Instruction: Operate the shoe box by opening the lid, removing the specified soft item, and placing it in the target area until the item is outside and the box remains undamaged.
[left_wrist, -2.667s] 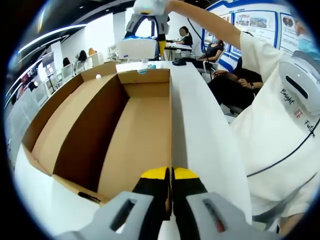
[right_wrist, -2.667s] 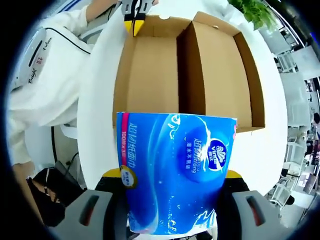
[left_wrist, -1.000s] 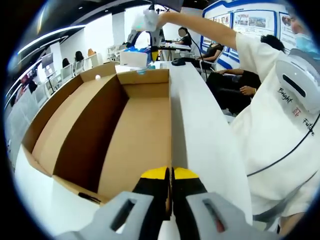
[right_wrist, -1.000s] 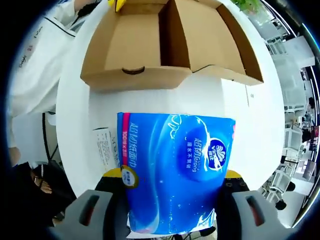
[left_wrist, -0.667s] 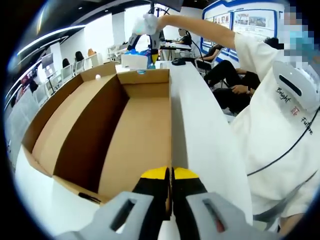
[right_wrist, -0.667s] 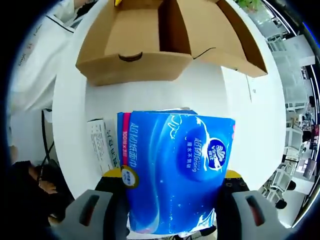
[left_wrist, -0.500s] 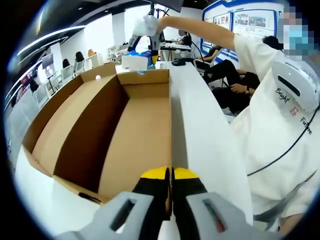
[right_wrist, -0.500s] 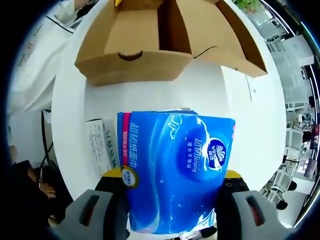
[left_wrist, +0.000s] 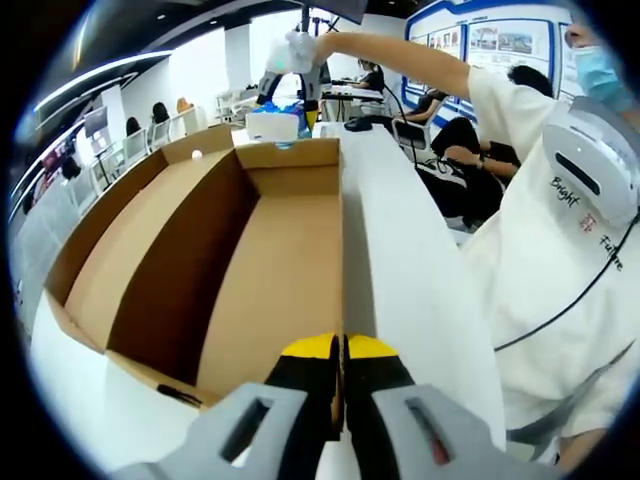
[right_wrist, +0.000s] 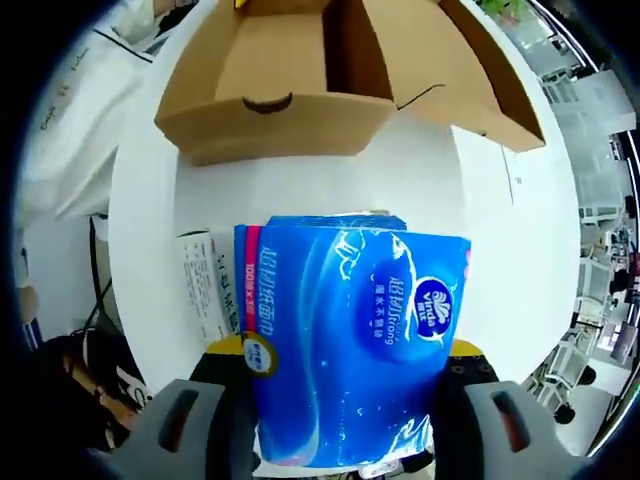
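Observation:
The open cardboard shoe box (left_wrist: 250, 250) lies on the white table (left_wrist: 400, 260), its inside bare. My left gripper (left_wrist: 341, 348) is shut on the box's near right wall, yellow tips pinching the cardboard edge. Past the box's far end, my right gripper (left_wrist: 290, 90) holds the blue tissue pack (left_wrist: 275, 118) low over the table. In the right gripper view the pack (right_wrist: 350, 340) sits between my right gripper's (right_wrist: 350, 348) jaws, which are shut on it. The box (right_wrist: 290, 70) lies beyond. A second blue edge (right_wrist: 335, 221) peeks out just behind the pack.
A white printed carton (right_wrist: 200, 285) lies on the table (right_wrist: 300, 185) left of the held pack. The person in a white shirt (left_wrist: 560, 250) stands along the table's right side. Seated people and a dark object (left_wrist: 358, 125) are at the far end.
The right gripper has carried the tissue pack from over the box to beyond its end and lowered it toward the table. The left gripper has stayed put.

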